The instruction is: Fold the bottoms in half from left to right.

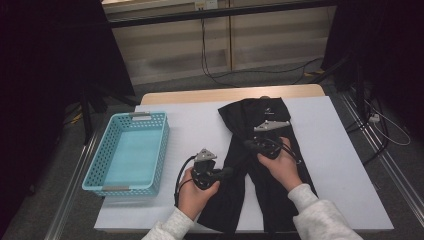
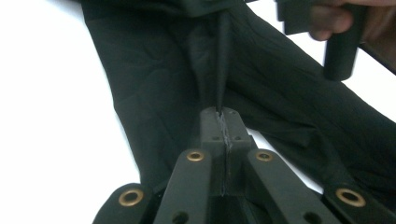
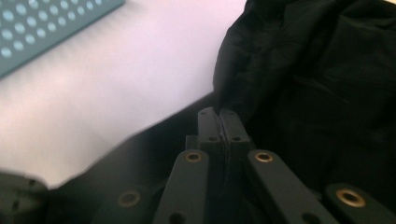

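A wooden table (image 1: 227, 94) stands on grey carpeted floor (image 1: 270, 75), its top covered by a white sheet (image 1: 345, 165). Behind it runs a pale panelled wall (image 1: 170, 50) with a dark rail (image 1: 220, 12) across it. Black cables (image 1: 220, 75) trail over the floor. Both sides lie in deep shadow.
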Demonstrator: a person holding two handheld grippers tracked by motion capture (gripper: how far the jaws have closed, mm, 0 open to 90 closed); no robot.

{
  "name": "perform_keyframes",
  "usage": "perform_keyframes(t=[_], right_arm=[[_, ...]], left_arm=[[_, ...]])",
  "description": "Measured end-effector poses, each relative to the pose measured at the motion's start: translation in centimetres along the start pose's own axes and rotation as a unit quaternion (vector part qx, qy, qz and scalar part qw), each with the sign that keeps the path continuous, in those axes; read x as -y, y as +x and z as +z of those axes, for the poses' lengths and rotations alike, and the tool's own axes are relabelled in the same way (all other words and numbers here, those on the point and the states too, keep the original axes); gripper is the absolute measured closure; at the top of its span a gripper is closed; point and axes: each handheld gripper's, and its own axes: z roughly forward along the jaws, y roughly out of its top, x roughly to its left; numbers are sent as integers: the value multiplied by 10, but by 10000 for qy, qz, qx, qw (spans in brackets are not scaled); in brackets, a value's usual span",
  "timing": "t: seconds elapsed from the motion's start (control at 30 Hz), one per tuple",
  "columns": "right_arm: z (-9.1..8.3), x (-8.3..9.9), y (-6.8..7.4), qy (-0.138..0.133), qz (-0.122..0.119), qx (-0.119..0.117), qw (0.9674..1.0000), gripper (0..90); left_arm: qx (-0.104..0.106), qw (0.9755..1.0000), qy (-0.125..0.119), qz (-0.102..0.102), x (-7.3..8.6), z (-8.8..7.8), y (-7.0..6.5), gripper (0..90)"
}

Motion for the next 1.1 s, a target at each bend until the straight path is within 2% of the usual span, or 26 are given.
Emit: perform_keyframes(t=[0.1, 0.2, 0.3, 0.43, 0.5, 0.57, 0.63, 0.73, 0.83, 0.97, 1.07, 1.1], right_arm=[[-10, 8, -2, 93, -50, 13, 9999, 897], [-11, 14, -3, 167, -119, 45, 9998, 886], [-4, 14, -3, 236, -224, 145, 9994, 805], [14, 7, -5, 230, -361, 407, 9983, 664], [25, 1, -6, 186, -418, 370, 9983, 623], [35, -6, -6, 201, -466, 494, 9975, 565], [45, -13, -5, 137, -531, 466, 9974, 533], [58, -23, -5, 149, -658, 579, 9960, 482], [70, -32, -7, 84, -709, 555, 9959, 455], [89, -39, -7, 85, -820, 692, 9942, 442], [105, -42, -8, 225, -854, 668, 9939, 457], [110, -42, -8, 285, -951, 746, 9923, 489]], left_arm=[[32, 10000, 26, -7, 0, 2, -2, 898], [53, 10000, 81, 15, 1, 4, -3, 899], [46, 9999, 114, -9, 2, 6, -2, 898], [62, 9999, 110, -12, 3, 6, -2, 899], [62, 9999, 112, -9, 2, 5, -2, 898], [75, 9999, 109, -23, 2, 5, -1, 898], [76, 9999, 124, -13, 3, 6, 0, 898], [103, 9998, 190, -15, 4, 7, 0, 898], [113, 9997, 214, -27, 5, 9, 1, 898], [94, 9998, 168, -61, 7, 10, 0, 898], [87, 9998, 171, -100, 7, 9, 1, 898], [71, 9998, 159, -117, 7, 9, 1, 899]])
